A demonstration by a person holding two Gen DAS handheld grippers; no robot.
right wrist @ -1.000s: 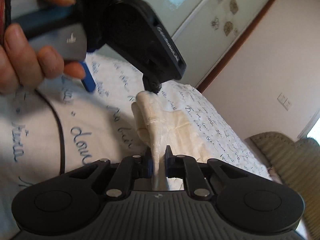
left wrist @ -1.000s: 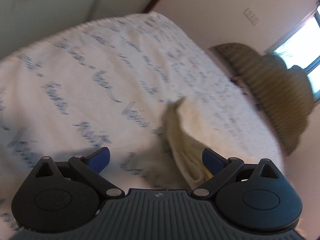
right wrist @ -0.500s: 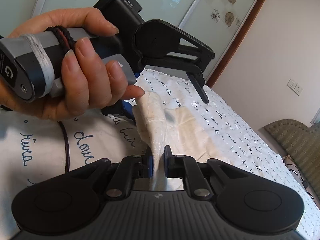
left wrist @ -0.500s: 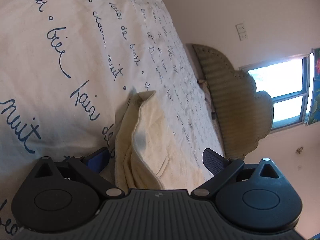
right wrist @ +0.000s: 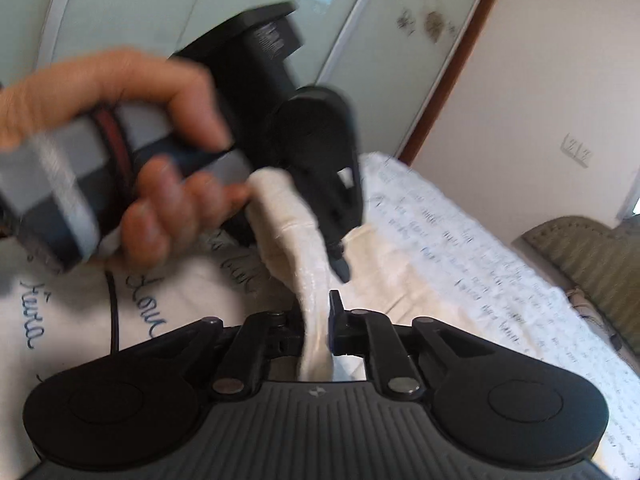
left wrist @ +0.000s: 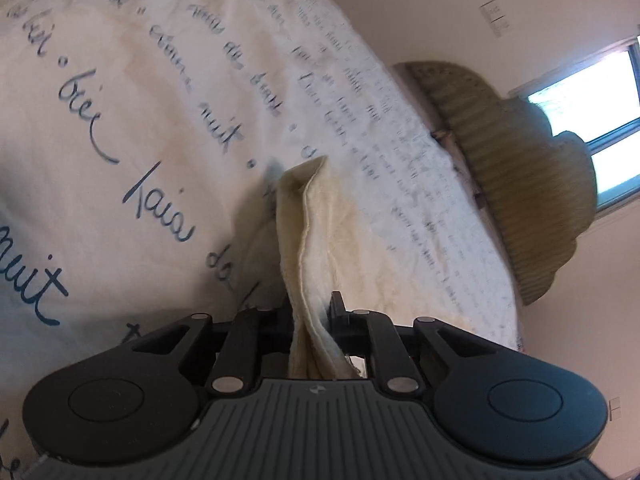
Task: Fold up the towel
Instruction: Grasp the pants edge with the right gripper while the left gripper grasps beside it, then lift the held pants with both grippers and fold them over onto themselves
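Observation:
A cream towel [left wrist: 316, 232] lies bunched on a bed with a white cover. In the left wrist view my left gripper [left wrist: 310, 312] is shut on a doubled edge of the towel, which rises as a ridge ahead of the jaws. In the right wrist view my right gripper [right wrist: 316, 312] is shut on another part of the towel [right wrist: 308, 240]. The left gripper [right wrist: 338, 256] shows there too, just ahead and slightly left, held by a hand [right wrist: 160, 168], blurred by motion. The towel stretches between both grippers.
The white bedcover [left wrist: 120, 128] with blue handwriting print spreads under the towel. An olive ribbed headboard [left wrist: 520, 184] stands at the right with a window [left wrist: 592, 120] behind it. Pale sliding wardrobe doors [right wrist: 200, 12] rise at the back. A black cable [right wrist: 114, 312] runs over the cover.
My left gripper was open beside the towel and has closed on its folded edge. The right gripper kept its hold. The hand with the left gripper moved closer to the right gripper.

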